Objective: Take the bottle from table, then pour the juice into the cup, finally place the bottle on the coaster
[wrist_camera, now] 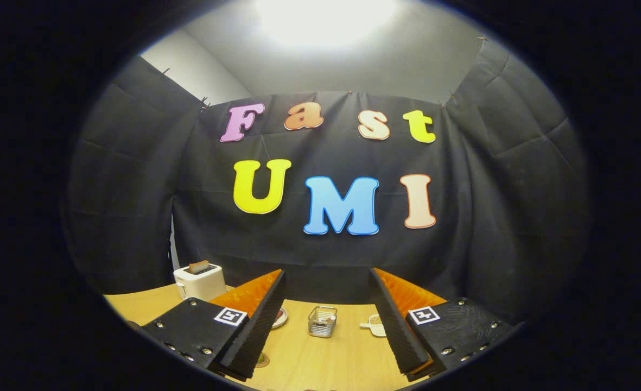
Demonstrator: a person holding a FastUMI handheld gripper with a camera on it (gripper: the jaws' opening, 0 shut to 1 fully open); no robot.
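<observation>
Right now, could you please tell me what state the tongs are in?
Tongs: open, holding nothing, fingers spread wide above the table, with a small wire basket beyond them.

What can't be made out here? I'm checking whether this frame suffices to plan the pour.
- Small dish, gripper view: partly hidden behind one finger of the open tongs.
- Cup: partly hidden by the other finger.
- Wire basket contents: too small.
- Toaster details: too small.

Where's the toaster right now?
In the gripper view the white toaster stands at the table's far edge against the black cloth wall, beyond the fingers of the open gripper.
</observation>
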